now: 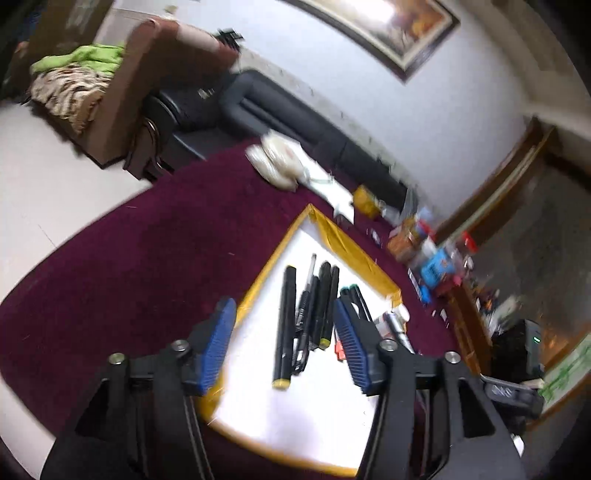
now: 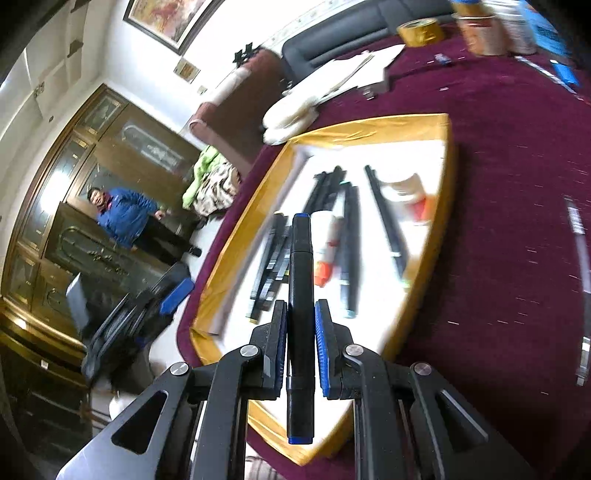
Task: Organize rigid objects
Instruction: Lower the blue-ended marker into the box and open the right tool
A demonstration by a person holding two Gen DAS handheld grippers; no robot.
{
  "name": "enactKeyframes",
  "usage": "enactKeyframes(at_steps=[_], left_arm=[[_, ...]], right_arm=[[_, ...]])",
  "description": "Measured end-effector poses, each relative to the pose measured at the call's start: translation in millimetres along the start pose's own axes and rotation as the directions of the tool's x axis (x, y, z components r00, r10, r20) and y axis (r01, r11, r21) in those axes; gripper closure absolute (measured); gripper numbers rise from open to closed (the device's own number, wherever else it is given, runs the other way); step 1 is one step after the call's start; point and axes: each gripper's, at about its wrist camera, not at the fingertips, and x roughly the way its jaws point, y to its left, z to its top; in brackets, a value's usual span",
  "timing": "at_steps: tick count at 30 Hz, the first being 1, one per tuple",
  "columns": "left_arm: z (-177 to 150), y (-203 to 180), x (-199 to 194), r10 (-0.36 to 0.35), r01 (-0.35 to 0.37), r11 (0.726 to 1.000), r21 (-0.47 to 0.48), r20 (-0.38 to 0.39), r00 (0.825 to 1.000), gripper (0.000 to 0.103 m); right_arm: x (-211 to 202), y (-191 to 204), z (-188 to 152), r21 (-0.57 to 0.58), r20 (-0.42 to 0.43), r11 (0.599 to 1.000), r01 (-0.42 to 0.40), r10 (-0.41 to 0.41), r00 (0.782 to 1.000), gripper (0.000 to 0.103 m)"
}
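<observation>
A white tray with a gold rim [image 1: 258, 284] [image 2: 236, 236] lies on the maroon tabletop and holds several black markers and pens [image 1: 306, 310] [image 2: 347, 240]. Above the tray's near part, my left gripper [image 1: 284, 317] stands open with nothing between its blue pads. My right gripper [image 2: 301, 314] is shut on a black marker with blue ends [image 2: 301, 295], which points lengthwise over the tray. In the right wrist view the left gripper [image 2: 166, 299] shows at the tray's left edge. A white and orange tube [image 2: 328, 251] lies among the pens.
Tape rolls [image 2: 421, 31], tins and small boxes [image 1: 436, 258] crowd the far side of the maroon table [image 1: 129, 258]. Papers and a white bag [image 1: 277, 158] lie behind the tray. A loose pen [image 2: 580, 258] lies on the cloth at right. A person in a blue jacket [image 2: 125, 218] stands by the cabinet.
</observation>
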Motion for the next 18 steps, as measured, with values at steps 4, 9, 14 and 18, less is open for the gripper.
enactKeyframes(at_steps=[4, 9, 14, 18], left_arm=[[-5, 20, -14, -0.010, 0.011, 0.999, -0.049, 0.018, 1.000, 0.047], [-4, 35, -19, -0.014, 0.015, 0.997, -0.069, 0.027, 1.000, 0.047], [-3, 48, -20, -0.013, 0.015, 0.996, -0.085, 0.020, 1.000, 0.047], [-1, 53, -19, -0.008, 0.010, 0.996, -0.089, 0.027, 1.000, 0.047]], right_arm=[[35, 22, 11, 0.001, -0.044, 1.000, -0.030, 0.030, 0.999, 0.090], [86, 40, 28, 0.042, -0.099, 0.998, -0.045, 0.049, 0.994, 0.090], [130, 51, 34, 0.083, -0.132, 0.996, -0.023, 0.034, 0.991, 0.089], [146, 47, 33, 0.122, -0.144, 0.993, -0.008, 0.026, 0.989, 0.089]])
